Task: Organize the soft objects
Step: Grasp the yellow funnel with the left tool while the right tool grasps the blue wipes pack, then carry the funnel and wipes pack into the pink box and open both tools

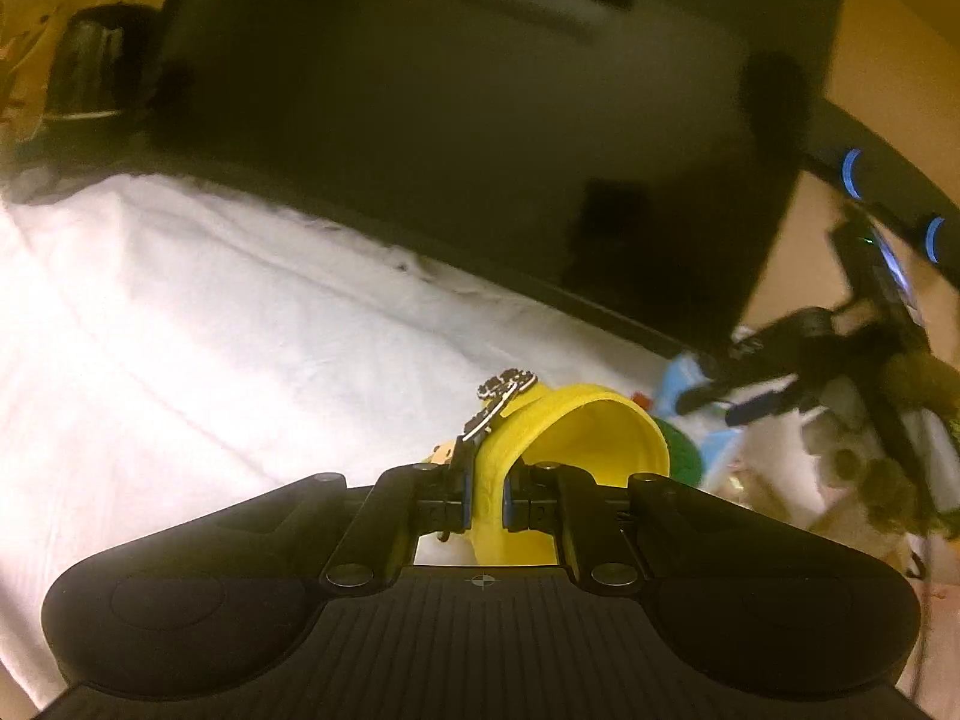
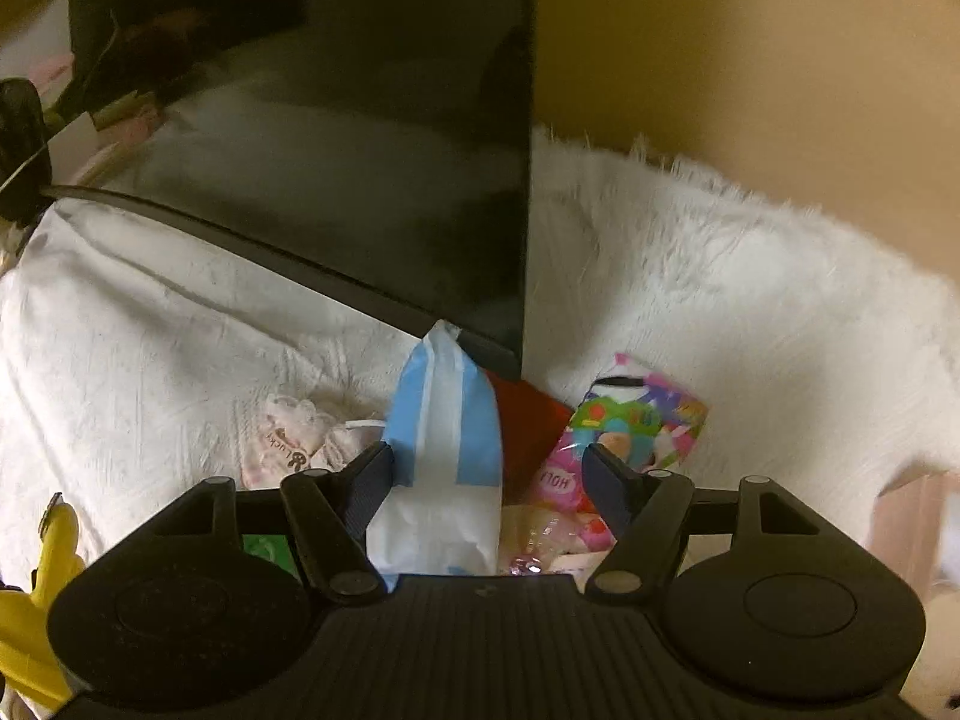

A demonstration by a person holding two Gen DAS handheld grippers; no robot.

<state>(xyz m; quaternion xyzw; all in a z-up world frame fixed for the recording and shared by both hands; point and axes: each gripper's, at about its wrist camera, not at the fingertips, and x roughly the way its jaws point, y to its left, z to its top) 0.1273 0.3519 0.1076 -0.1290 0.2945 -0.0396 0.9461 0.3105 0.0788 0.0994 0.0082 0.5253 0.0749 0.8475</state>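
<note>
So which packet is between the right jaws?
The blue-and-white packet, standing between the open jaws. The pink cartoon packet lies off to the right, outside them.

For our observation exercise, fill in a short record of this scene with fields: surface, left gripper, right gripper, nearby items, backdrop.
surface: white cloth
left gripper: left gripper shut on a yellow soft item
right gripper: right gripper open, with a blue and white pack between its fingers, pads not pressing
nearby items: colourful packet, red item, pink cloth piece, white fluffy rug
backdrop: dark screen
</note>
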